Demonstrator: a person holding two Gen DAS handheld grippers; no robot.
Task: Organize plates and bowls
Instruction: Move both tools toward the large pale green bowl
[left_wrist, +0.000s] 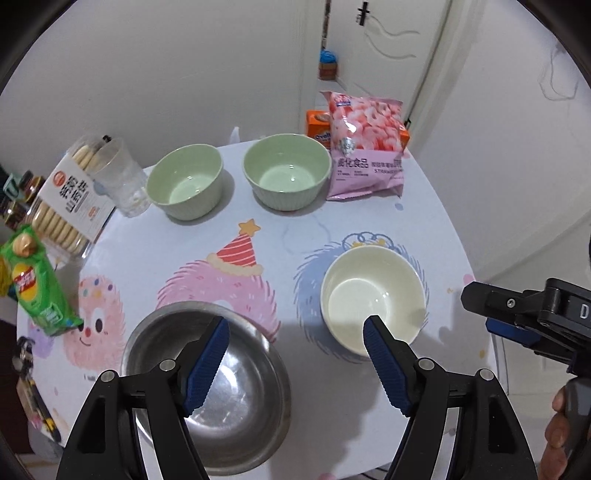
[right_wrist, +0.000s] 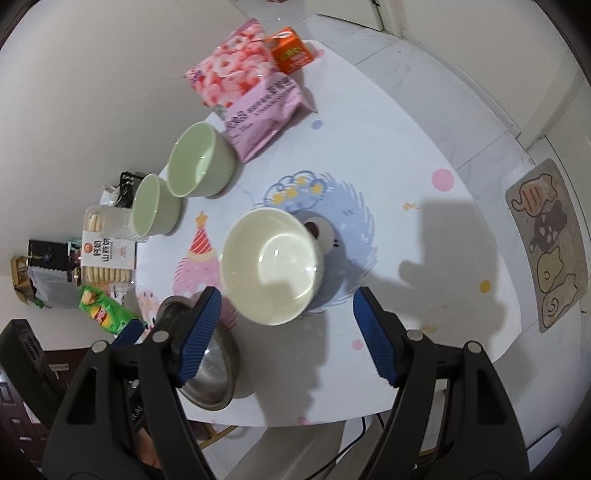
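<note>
A steel bowl (left_wrist: 210, 384) sits at the table's near edge, under my open, empty left gripper (left_wrist: 295, 365). A cream bowl (left_wrist: 373, 299) stands to its right. Two green bowls (left_wrist: 184, 181) (left_wrist: 286, 171) stand side by side at the back. In the right wrist view, my right gripper (right_wrist: 284, 336) is open and empty above the table, just short of the cream bowl (right_wrist: 271, 266); the steel bowl (right_wrist: 210, 369) lies behind its left finger, and the green bowls (right_wrist: 201, 166) (right_wrist: 155, 210) are farther off. The right gripper also shows in the left wrist view (left_wrist: 528, 314).
A pink snack bag (left_wrist: 365, 147) and an orange box (left_wrist: 317, 125) stand at the back right. A glass (left_wrist: 118, 177), a biscuit pack (left_wrist: 70, 199) and a green chip pack (left_wrist: 37, 284) line the left side. The cartoon tablecloth (left_wrist: 229, 258) covers the table. A floor mat (right_wrist: 546, 243) lies to the right.
</note>
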